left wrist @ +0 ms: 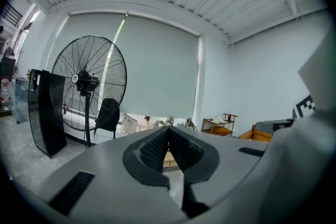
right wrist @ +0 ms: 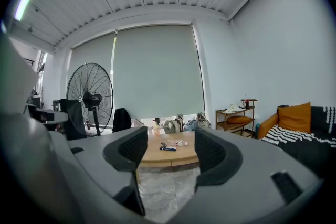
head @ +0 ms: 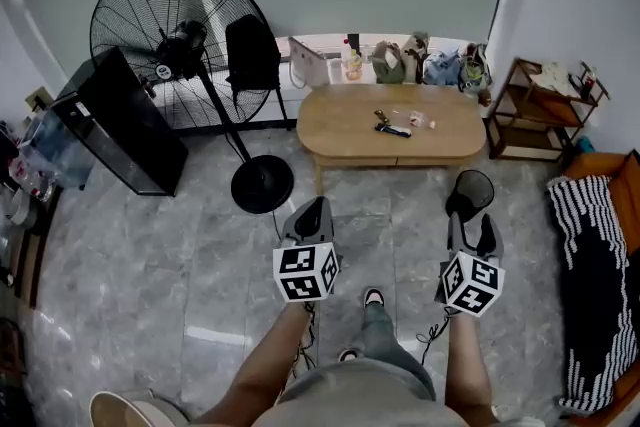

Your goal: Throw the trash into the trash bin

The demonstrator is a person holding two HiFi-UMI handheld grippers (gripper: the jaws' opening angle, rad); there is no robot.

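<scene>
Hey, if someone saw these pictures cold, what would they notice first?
The big black floor fan at the far left dominates the room. Right of it stands an oval wooden table with a few small items on top. Nearest, the left gripper has its jaws together and the right gripper has them wide apart, both empty.

The small items (head: 397,124) on the table (head: 335,127) are too small to identify
</scene>
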